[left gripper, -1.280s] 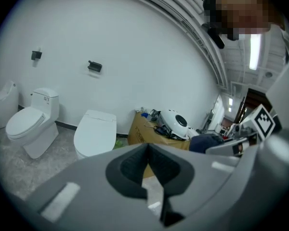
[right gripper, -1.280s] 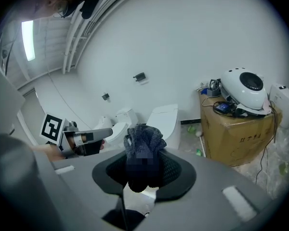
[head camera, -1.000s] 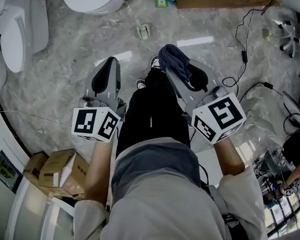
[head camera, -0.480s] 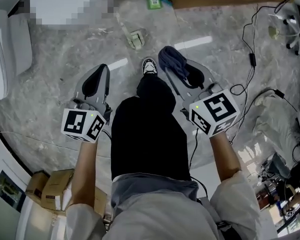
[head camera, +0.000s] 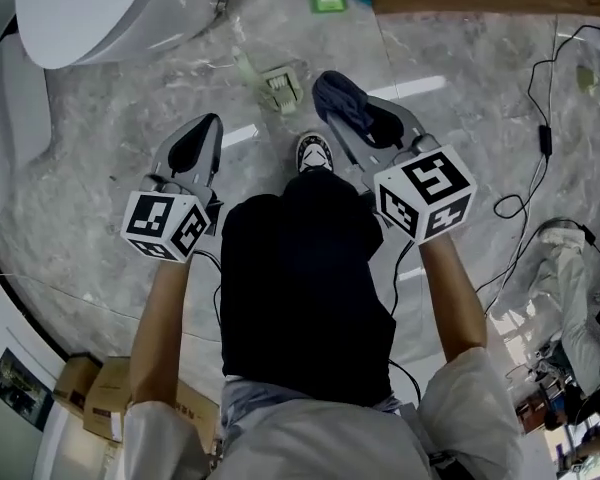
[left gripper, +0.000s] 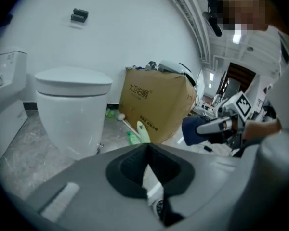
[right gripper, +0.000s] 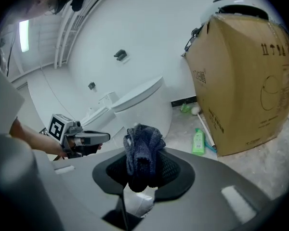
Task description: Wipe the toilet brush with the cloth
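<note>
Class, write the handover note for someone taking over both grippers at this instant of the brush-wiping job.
Left gripper: jaws together, nothing in them, held above the floor.
Right gripper: shut on the dark blue cloth, which is bunched at the jaw tips.
Toilet brush: in neither gripper. A white round-headed stick on the floor by the cardboard box, near the green bottle, may be it.
Done: cloth in hand.
Left: take the brush and wipe it.
</note>
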Motion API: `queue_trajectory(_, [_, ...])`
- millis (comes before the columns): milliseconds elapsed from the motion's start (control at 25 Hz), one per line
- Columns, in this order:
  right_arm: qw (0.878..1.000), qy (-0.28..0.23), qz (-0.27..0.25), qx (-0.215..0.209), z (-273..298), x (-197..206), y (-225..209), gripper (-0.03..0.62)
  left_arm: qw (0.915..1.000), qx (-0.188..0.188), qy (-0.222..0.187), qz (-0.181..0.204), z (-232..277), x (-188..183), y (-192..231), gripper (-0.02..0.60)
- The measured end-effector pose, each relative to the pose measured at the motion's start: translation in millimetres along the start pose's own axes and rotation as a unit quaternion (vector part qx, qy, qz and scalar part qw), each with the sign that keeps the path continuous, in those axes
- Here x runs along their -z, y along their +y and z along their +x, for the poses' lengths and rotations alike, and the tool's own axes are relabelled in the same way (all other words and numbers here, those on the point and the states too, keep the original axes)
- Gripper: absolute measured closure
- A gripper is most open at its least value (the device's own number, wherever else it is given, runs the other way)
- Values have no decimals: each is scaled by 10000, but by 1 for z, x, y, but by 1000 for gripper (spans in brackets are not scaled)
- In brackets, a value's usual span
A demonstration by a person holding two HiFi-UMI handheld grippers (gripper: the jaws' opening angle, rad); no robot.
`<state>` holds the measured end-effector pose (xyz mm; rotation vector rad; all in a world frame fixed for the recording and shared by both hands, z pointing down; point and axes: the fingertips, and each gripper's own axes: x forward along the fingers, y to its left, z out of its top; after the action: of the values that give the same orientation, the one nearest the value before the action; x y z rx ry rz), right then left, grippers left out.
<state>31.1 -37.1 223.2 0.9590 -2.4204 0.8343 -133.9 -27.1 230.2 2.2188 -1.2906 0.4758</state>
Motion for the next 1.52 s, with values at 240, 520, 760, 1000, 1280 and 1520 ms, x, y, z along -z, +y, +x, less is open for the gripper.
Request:
queue_trajectory(240, [9997, 215, -110, -39, 64, 60, -47, 497, 9993, -26, 277, 247, 74, 88, 38, 581])
queue_trajectory(520, [9990, 190, -275, -304, 136, 110, -69, 497, 9998, 101, 98, 113, 139, 144, 80, 581])
queue_trajectory(760, [9978, 366, -416, -355, 170, 143, -77, 497, 9996, 214, 175, -32, 177, 181, 89, 581])
queue_trajectory(1000, [9971, 402, -475, -433, 190, 153, -84, 497, 9987, 397, 236, -205, 205, 201, 96, 581])
queue_trajectory(1280, [9981, 274, -210, -508, 228, 150, -101, 496, 9971, 598, 457, -99, 232, 216, 99, 581])
queue_trajectory(1520, [9967, 203, -12, -783, 252, 144, -95, 496, 9963, 758, 214, -349, 237, 215, 101, 581])
